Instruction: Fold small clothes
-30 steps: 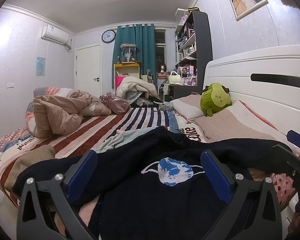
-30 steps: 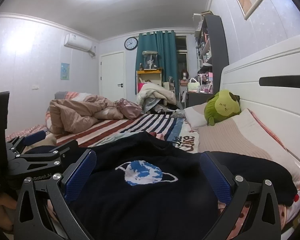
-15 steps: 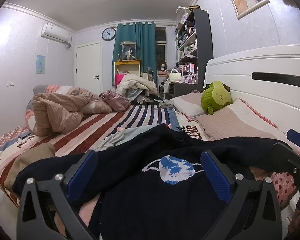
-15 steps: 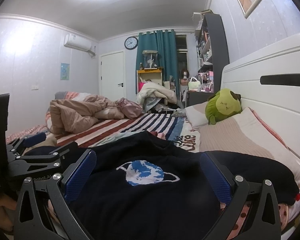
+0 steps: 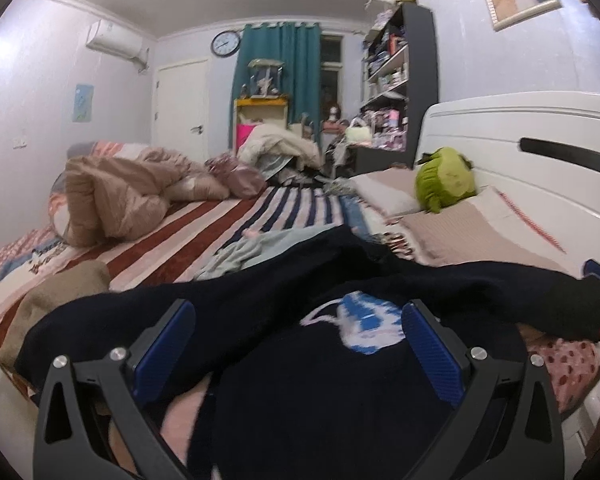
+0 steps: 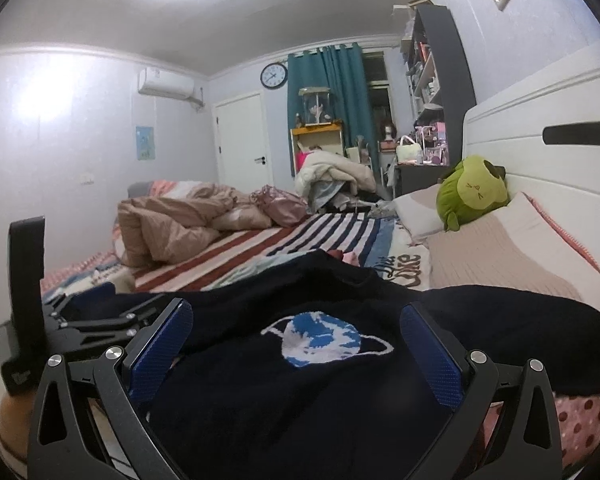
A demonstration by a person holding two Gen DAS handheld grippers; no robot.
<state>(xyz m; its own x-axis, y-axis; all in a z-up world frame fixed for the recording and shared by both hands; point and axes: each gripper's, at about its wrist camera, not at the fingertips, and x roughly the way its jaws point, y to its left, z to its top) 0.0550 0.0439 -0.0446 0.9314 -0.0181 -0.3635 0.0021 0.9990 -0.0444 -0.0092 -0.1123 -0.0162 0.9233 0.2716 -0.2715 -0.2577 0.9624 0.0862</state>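
A dark navy sweater [image 5: 284, 320] with a blue planet print [image 5: 364, 322] lies spread face up on the near part of the bed, sleeves out to both sides. It also shows in the right wrist view [image 6: 300, 384] with its print [image 6: 320, 338]. My left gripper [image 5: 298, 344] is open and empty, low over the sweater's lower part. My right gripper [image 6: 296, 348] is open and empty, just above the sweater's body. The left gripper also shows at the left of the right wrist view [image 6: 100, 312].
A striped bedsheet [image 5: 220, 236] covers the bed. A crumpled beige duvet [image 5: 120, 192] lies at the far left. A light blue garment [image 5: 252, 252] lies behind the sweater. A green plush toy [image 5: 444, 184] sits on pillows by the white headboard [image 5: 520, 152].
Both grippers have shifted slightly with the cameras tilting; the left view is now blurred by motion. The sweater lies as before and both grippers stay open.
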